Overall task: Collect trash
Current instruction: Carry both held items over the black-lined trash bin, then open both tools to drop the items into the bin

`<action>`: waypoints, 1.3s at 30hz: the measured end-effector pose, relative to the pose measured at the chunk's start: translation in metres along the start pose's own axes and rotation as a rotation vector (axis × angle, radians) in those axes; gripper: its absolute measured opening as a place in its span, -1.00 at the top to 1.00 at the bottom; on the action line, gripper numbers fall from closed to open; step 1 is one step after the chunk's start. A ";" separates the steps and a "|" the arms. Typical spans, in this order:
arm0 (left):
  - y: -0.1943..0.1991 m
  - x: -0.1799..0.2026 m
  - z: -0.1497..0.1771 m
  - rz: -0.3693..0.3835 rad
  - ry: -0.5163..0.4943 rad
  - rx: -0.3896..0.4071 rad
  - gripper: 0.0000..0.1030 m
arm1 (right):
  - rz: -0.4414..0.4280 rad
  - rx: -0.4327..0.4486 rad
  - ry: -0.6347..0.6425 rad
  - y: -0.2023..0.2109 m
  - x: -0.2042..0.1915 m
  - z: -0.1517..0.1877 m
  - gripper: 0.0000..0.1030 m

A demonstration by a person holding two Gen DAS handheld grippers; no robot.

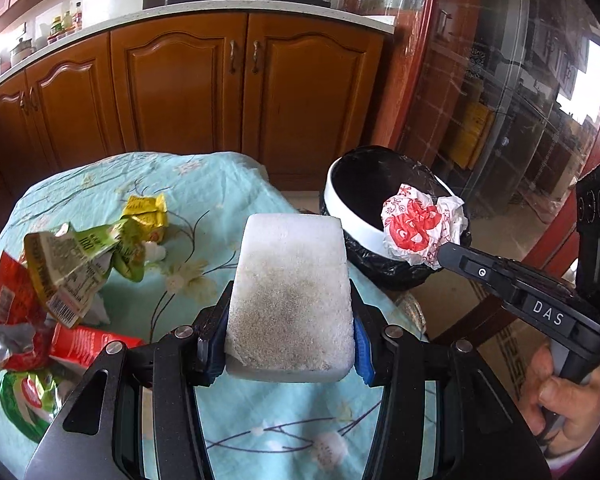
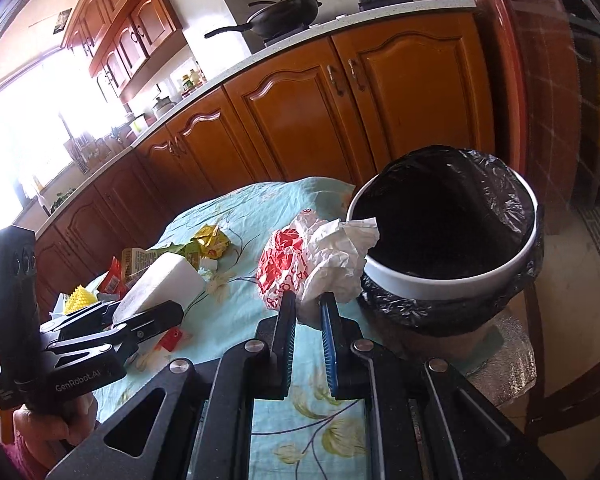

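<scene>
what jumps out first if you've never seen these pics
A white foam block is clamped in the left gripper over the floral tablecloth. The right gripper pinches a crumpled red-and-white wrapper at the rim of the black-lined trash bin. More wrappers litter the table's left side.

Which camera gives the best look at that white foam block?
The left wrist view: the white foam block fills its centre, clamped between the left gripper fingers. The right wrist view shows it only small and side-on, partly behind that gripper.
</scene>
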State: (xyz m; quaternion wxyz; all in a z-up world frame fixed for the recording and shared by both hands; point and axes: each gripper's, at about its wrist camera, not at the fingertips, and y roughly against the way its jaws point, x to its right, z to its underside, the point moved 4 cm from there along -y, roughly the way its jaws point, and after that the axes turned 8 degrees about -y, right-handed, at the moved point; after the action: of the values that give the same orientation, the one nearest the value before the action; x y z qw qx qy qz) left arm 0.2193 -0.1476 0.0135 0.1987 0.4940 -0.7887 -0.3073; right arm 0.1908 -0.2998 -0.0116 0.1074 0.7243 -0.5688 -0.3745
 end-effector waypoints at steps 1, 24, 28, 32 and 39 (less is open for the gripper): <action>-0.003 0.004 -0.005 0.004 -0.008 0.001 0.07 | 0.007 0.005 -0.004 0.002 0.004 -0.002 0.76; -0.096 0.066 -0.100 0.137 -0.130 -0.102 0.06 | 0.165 0.001 -0.054 0.000 0.095 -0.061 0.76; -0.115 0.076 -0.110 0.140 -0.158 -0.143 0.06 | 0.185 -0.024 -0.043 -0.008 0.106 -0.071 0.76; -0.131 0.085 -0.112 0.143 -0.176 -0.181 0.06 | 0.194 -0.048 -0.038 -0.016 0.113 -0.076 0.76; -0.152 0.092 -0.107 0.134 -0.193 -0.244 0.02 | 0.197 -0.083 -0.033 -0.028 0.119 -0.077 0.71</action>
State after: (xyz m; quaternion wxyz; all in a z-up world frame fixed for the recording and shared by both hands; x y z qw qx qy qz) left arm 0.3453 -0.3106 -0.0112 0.2007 0.3808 -0.7922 -0.4326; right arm 0.2714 -0.4190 -0.0243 0.1642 0.6535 -0.6230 -0.3973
